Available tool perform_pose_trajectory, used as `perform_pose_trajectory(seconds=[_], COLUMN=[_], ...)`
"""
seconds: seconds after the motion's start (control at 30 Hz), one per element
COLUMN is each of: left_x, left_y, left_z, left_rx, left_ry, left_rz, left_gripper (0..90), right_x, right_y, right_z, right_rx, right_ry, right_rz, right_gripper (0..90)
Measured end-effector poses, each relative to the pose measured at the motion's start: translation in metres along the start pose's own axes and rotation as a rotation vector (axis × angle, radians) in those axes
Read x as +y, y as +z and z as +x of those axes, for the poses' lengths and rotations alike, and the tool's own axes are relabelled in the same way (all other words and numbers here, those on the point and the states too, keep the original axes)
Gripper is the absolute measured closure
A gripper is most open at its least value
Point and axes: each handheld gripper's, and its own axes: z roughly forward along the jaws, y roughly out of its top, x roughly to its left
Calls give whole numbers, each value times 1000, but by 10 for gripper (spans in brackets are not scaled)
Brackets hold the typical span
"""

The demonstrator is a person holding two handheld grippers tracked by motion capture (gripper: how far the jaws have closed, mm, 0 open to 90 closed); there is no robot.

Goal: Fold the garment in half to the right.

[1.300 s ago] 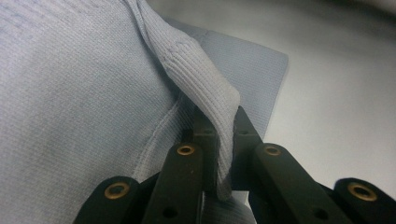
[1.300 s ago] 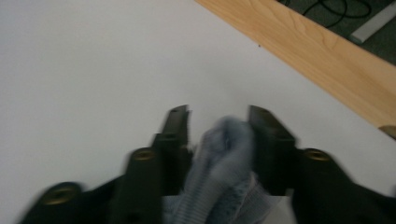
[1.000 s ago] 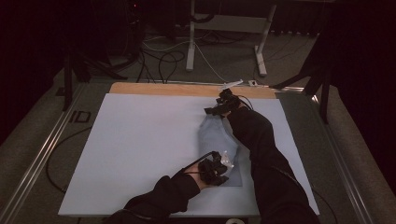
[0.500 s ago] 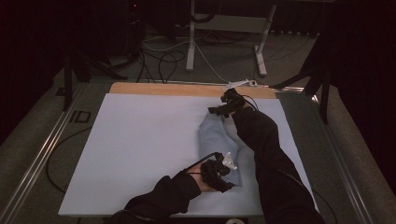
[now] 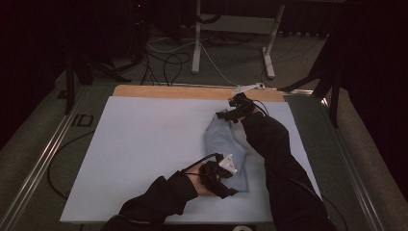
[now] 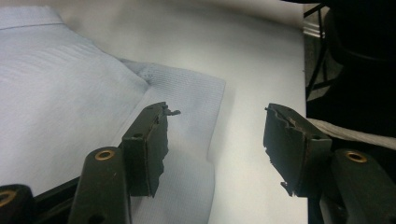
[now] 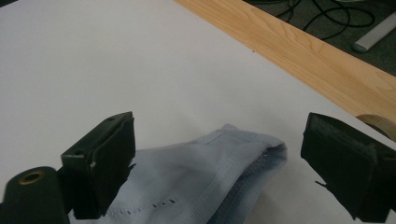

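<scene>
High view finds you at the end of a fold: the pale blue garment [image 5: 225,149] lies doubled on the white sheet [image 5: 144,159], toward its right side. Your left gripper [image 5: 226,182], over the near hem, has just been opening its jaws, which now stand apart with nothing pinched between them; the ribbed edge lies just under the left-hand jaw. Your right gripper [image 5: 231,113] hangs wide over the far end, cloth below and between the jaws but not gripped. Judging from this, the release is in hand; the next move calls for lifting both clear without dragging the fabric.
</scene>
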Motion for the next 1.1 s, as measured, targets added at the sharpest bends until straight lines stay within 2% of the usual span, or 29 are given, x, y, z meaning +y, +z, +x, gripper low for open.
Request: perform_pose_trajectory(seconds=[0.1, 0.23, 0.3, 0.37, 0.43, 0.47, 0.5, 0.53, 0.6, 0.77, 0.83, 0.9, 0.97, 1.1], left_x=[-6, -16, -23, -29, -36, -40, -40, -46, -49, -73, -80, -84, -96, -112], left_y=[-9, -22, -27, -32, -37, -40, -40, -44, -46, -63, -69, -71, -78, -88], left_z=[4, 8, 9, 10, 11, 12, 12, 14, 15, 18, 19, 19, 21, 21], left_rx=[0, -5, -4, -6, -9, -29, -29, -39, -35, -1, 15, 14, 37, 66], left_ry=[-2, -5, -13, -18, -33, -37, -37, -60, -65, -48, -56, -60, -65, -79], left_rz=[-3, -31, -45, -55, -68, -75, -75, -92, -97, -134, -134, -136, -144, -136], left_gripper=[411, 387, 381, 363, 314, 295, 240, 240, 169, 101, 81, 39, 9, 4], right_x=[-1, -2, -4, -5, -7, -7, -7, -8, -9, -11, -12, -12, -14, -16], right_y=[-2, -4, -6, -7, -7, -8, -8, -8, -10, -14, -16, -17, -20, -21], right_z=[2, 3, 3, 3, 4, 4, 4, 5, 7, 10, 10, 10, 9, 9], right_rx=[-7, -11, -12, -4, -3, 3, 3, 1, -6, -6, -4, 1, 1, 10], right_ry=[-22, -44, -42, -43, -40, -34, -34, -31, -31, -37, -35, -30, -30, -32], right_rz=[-6, -4, -12, 4, 16, 21, 21, 27, 41, 36, 31, 21, 14, 7], right_gripper=[105, 105, 105, 104, 100, 99, 99, 97, 97, 97, 97, 97, 97, 98])
